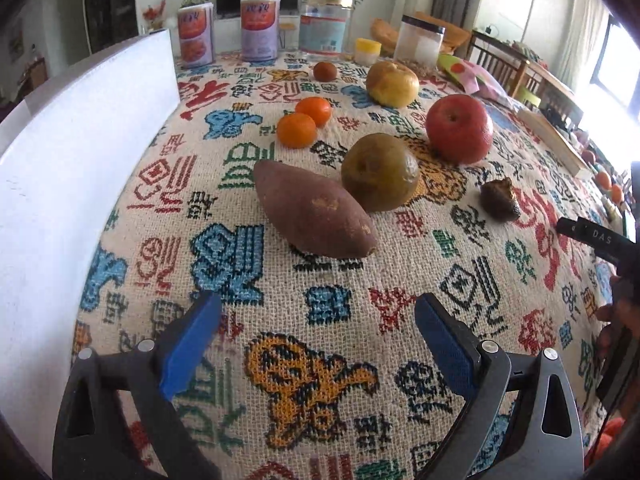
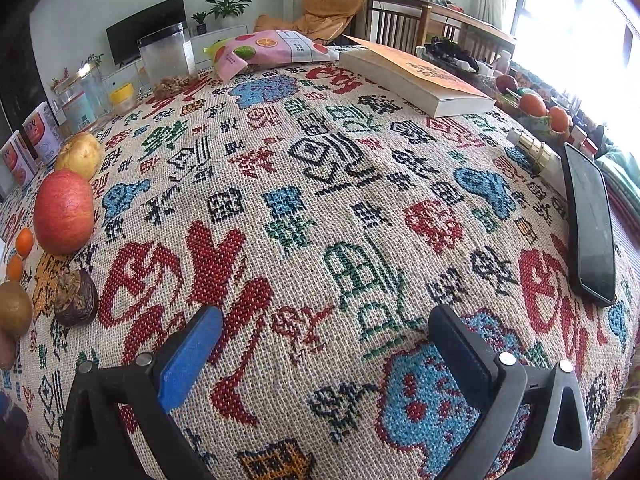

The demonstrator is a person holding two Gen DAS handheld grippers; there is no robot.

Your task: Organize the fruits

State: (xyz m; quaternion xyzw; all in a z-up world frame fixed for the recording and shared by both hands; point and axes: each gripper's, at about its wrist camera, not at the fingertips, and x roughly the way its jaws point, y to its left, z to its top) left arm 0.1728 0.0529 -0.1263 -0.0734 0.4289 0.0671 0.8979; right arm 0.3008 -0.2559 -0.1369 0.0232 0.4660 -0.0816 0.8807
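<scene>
Both grippers are just hanging over the patterned tablecloth [image 1: 320, 320], jaws spread wide, nothing between them. In the left wrist view the left gripper [image 1: 318, 344] sits bottom centre, and right past it lies a sweet potato [image 1: 314, 210] mid-frame, touching a brownish-green round fruit [image 1: 379, 172]. Further up: a red apple [image 1: 459, 128] to the right, two mandarins [image 1: 304, 122] side by side, a yellow pear [image 1: 392, 83] behind. The right gripper [image 2: 326, 350] hovers over bare cloth, with the fruits along that frame's left edge and a phone [image 2: 592, 228] at right
</scene>
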